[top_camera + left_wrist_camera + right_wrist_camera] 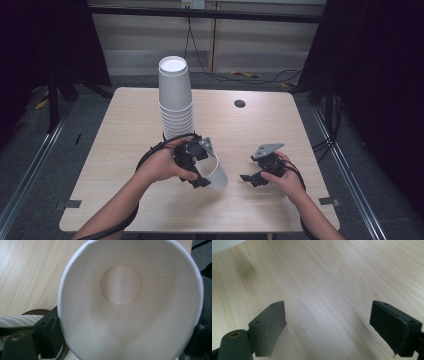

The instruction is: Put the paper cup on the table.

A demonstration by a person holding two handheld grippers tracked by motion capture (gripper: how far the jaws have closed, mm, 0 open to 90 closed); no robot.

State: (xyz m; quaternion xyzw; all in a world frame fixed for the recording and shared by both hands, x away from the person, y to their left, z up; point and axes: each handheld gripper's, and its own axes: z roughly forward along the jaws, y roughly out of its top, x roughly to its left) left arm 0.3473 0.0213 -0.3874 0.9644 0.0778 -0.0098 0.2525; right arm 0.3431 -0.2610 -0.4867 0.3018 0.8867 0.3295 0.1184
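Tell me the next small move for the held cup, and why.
Probably set the single cup down upright on the bare table. The left gripper grips its rim and holds it tilted, apart from the cup stack; the right gripper hangs open with nothing between its fingers.

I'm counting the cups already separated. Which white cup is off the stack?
The cup held by the left gripper, tilted sideways near the table's front. The others sit nested upside down in the stack behind it.
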